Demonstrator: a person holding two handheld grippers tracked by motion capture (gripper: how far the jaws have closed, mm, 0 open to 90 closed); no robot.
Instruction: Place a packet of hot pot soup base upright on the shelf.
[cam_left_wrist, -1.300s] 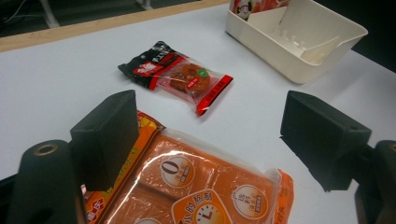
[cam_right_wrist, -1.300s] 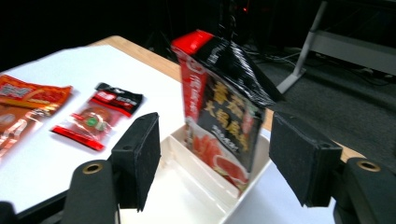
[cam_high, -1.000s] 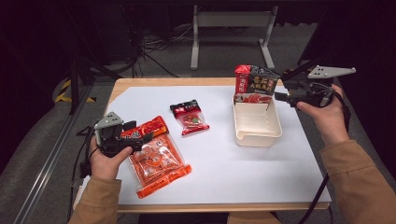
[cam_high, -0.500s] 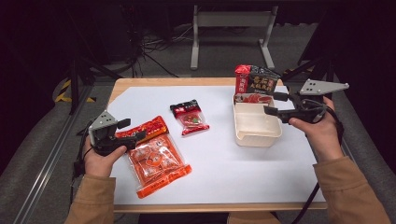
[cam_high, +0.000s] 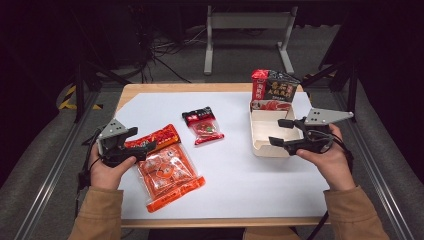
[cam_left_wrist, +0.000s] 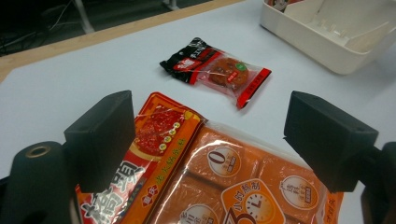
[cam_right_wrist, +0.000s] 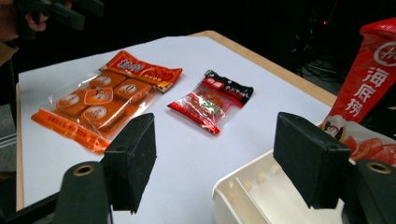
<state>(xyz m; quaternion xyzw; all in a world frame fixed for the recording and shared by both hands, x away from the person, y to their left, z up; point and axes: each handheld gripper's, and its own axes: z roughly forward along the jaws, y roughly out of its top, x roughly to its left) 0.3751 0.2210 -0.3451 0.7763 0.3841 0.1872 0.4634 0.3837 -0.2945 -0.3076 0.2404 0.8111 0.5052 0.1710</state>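
The left gripper (cam_high: 142, 145) hangs over the near end of the big orange packet (cam_high: 167, 170), its jaws apart with nothing pinched; the packet lies flat on the white sheet (cam_high: 235, 165). Further right, well apart, lies the small red and black packet (cam_high: 202, 125). Then comes the white tray (cam_high: 267, 132), with a tall red packet (cam_high: 272, 90) standing at its far end. The right gripper (cam_high: 280, 132) hovers over the tray's near right part, its jaws having just been opening, empty.
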